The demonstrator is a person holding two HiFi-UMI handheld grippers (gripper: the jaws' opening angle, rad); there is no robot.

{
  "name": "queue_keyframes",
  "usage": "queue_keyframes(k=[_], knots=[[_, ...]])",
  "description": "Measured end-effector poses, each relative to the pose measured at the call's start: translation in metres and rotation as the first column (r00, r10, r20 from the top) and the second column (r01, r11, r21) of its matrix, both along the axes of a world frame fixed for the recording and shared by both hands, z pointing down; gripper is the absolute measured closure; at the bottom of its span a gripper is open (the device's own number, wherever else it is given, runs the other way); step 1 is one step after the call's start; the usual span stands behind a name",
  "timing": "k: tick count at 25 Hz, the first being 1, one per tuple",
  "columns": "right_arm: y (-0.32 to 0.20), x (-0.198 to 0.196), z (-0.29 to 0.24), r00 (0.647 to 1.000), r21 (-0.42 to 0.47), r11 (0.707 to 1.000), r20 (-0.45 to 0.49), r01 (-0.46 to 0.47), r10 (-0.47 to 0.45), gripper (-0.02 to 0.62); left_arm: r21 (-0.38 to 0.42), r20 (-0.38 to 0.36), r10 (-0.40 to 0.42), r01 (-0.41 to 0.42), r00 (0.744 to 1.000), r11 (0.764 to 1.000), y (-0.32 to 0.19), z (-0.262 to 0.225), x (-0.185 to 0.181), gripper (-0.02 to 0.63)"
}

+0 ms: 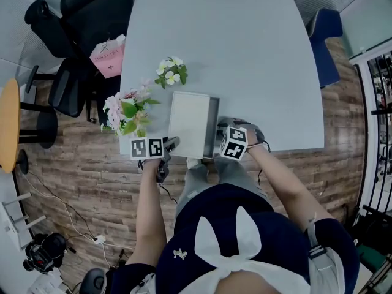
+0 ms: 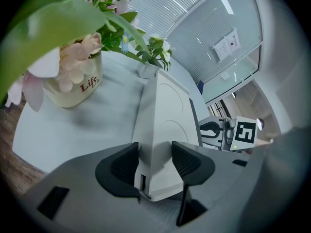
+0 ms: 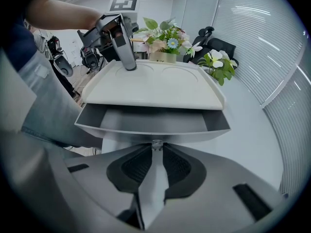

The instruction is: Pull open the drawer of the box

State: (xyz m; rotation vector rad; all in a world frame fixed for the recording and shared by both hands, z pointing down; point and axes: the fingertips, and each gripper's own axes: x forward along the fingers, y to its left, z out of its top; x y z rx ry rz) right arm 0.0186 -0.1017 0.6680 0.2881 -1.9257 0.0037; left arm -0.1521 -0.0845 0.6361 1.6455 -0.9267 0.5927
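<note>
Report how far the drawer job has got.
Done: the drawer already stands partly out of the box. In hand: the left gripper clamps the box's edge, the right gripper grips the drawer's handle. Left: perhaps pulling it further out.

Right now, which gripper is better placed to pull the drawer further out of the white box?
The right gripper. Its fingers are closed on the front pull of the drawer, which is partly out. The left gripper clamps a corner of the white box and likely steadies it.
</note>
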Motion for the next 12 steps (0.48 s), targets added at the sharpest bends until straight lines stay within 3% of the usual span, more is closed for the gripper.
queue_keyframes(k=[12], knots=[[0.0008, 0.0085, 0.0009, 1.0, 0.006, 1.0, -0.015, -0.004, 0.004, 0.522, 0.0, -0.002, 0.001, -0.001, 1.0, 1.0, 0.0009, -0.0008, 0.0005, 0.383]])
